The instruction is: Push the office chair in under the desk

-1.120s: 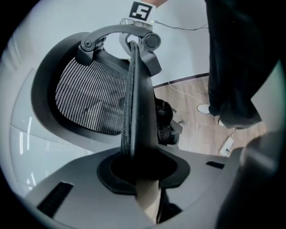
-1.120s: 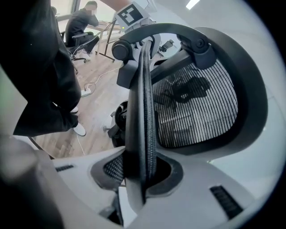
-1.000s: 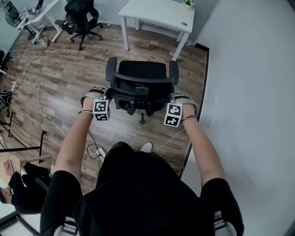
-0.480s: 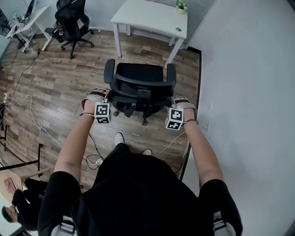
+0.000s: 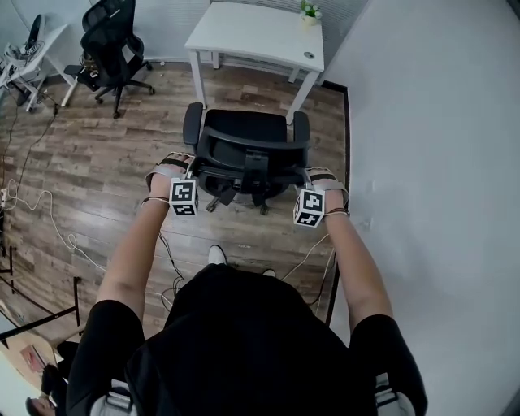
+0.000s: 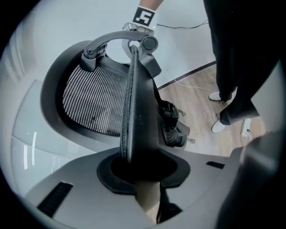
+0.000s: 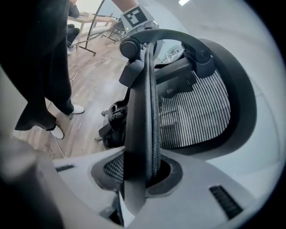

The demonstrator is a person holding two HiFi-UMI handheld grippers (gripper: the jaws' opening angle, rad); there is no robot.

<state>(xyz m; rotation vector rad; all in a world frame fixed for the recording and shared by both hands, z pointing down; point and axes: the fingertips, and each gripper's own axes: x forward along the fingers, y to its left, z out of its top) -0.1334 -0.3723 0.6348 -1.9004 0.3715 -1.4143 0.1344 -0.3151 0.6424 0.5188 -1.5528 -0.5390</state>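
Observation:
The black office chair (image 5: 244, 134) stands on the wood floor with its seat facing the white desk (image 5: 256, 32), its front close to the desk's near legs. My left gripper (image 5: 195, 172) is shut on the left edge of the chair's mesh backrest (image 6: 134, 112), which runs straight up from between the jaws (image 6: 140, 167). My right gripper (image 5: 302, 175) is shut on the backrest's right edge (image 7: 143, 116), clamped between its jaws (image 7: 138, 174). Each gripper view shows the other gripper's marker cube at the far end of the backrest's top bar.
A white wall (image 5: 431, 162) runs close along the chair's right side. A second black chair (image 5: 110, 45) and another desk (image 5: 20, 57) stand at the back left. Cables (image 5: 49, 219) trail over the floor at left. A small plant (image 5: 307, 10) sits on the white desk.
The chair and both grippers have moved forward, and the white desk is now nearer to the chair's front. The person has stepped forward behind it.

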